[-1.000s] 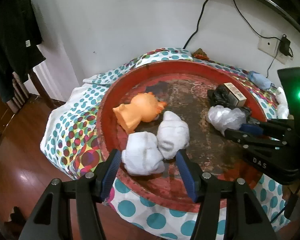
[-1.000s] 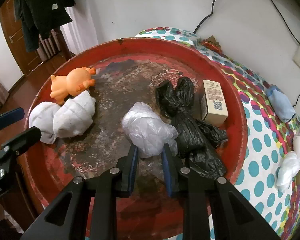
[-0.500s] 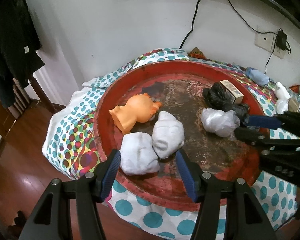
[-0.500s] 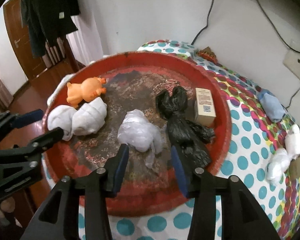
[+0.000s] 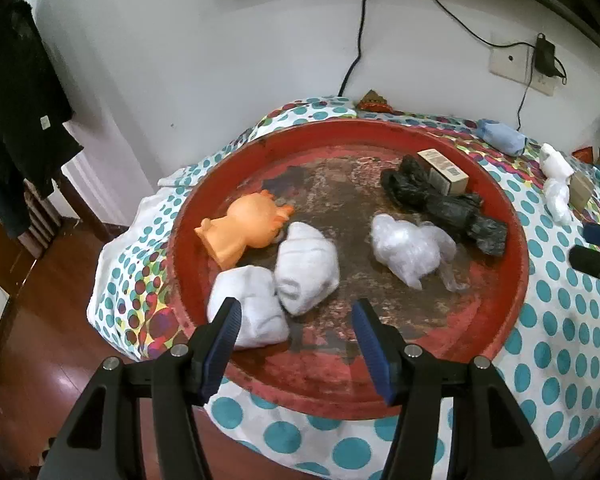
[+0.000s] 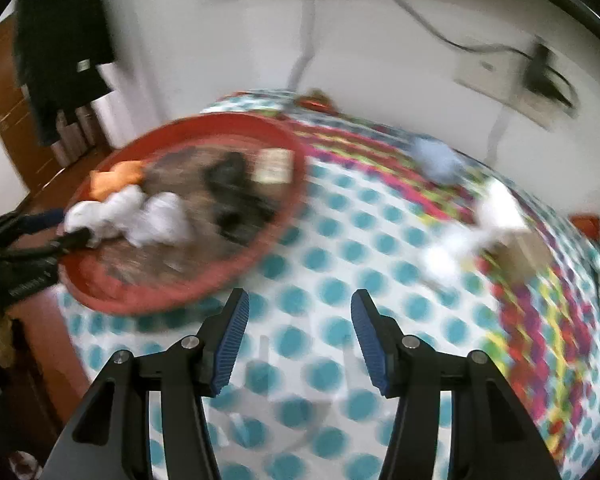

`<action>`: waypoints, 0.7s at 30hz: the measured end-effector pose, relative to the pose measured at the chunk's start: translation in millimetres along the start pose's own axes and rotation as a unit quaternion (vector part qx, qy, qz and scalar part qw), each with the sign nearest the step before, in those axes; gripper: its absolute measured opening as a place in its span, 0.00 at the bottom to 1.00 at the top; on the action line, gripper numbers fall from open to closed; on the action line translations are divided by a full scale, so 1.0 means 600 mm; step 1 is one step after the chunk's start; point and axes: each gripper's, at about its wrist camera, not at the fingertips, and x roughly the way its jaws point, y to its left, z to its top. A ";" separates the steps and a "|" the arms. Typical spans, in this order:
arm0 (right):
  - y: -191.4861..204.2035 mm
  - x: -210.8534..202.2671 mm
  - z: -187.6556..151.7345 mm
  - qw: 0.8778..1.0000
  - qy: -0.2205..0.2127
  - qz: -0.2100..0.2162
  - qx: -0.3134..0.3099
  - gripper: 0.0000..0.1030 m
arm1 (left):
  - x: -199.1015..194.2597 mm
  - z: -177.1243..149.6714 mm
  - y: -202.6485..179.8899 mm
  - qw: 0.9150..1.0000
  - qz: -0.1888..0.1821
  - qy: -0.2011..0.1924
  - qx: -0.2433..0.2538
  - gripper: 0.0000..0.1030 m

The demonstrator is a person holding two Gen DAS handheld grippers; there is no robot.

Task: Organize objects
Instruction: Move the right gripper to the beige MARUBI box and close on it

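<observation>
We find the left gripper [image 5: 296, 336] hovering over the near rim of the red tray [image 5: 518, 240], its jaws standing apart with nothing between the pads. The right gripper [image 6: 299, 334] hangs over bare spotted tablecloth [image 6: 340, 240] beside the tray, its jaws opening and empty; that view is blurred.

In the tray lie two white socks [image 5: 306, 268], rolled and touching each other, with an orange toy [image 5: 242, 228] just behind them, a clear bag [image 5: 406, 246], a black bag [image 5: 440, 204] and a small box [image 5: 444, 168] at the far rim. Outside it, on the cloth, we note a blue bundle [image 5: 500, 138] and white bundles [image 5: 556, 184].

We judge the socks and bags light, soft and yielding: best pinched across the thick middle. The clear bag looks slippery. The toy and box appear stiffer, suited to a grip across their narrow sides.

The tray's raised rim must be cleared on entry. Its middle is bare; the cloth at its right offers the widest free ground.
</observation>
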 end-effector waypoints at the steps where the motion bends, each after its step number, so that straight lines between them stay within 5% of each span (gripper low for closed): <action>1: -0.023 -0.003 -0.011 1.000 0.001 -0.004 0.012 0.50 | -0.001 0.000 -0.004 1.000 0.001 -0.002 0.002 0.58; 11: -0.239 -0.002 -0.086 0.990 0.011 -0.076 0.120 0.53 | -0.013 -0.002 -0.043 0.999 -0.018 -0.015 0.022 0.58; 16: -0.318 0.025 -0.072 0.985 0.014 -0.090 0.147 0.65 | -0.018 -0.006 -0.059 0.999 -0.013 -0.020 0.038 0.58; 21: -0.349 0.058 -0.040 0.984 0.012 -0.086 0.154 0.66 | -0.020 -0.016 -0.074 0.998 -0.037 -0.011 0.041 0.58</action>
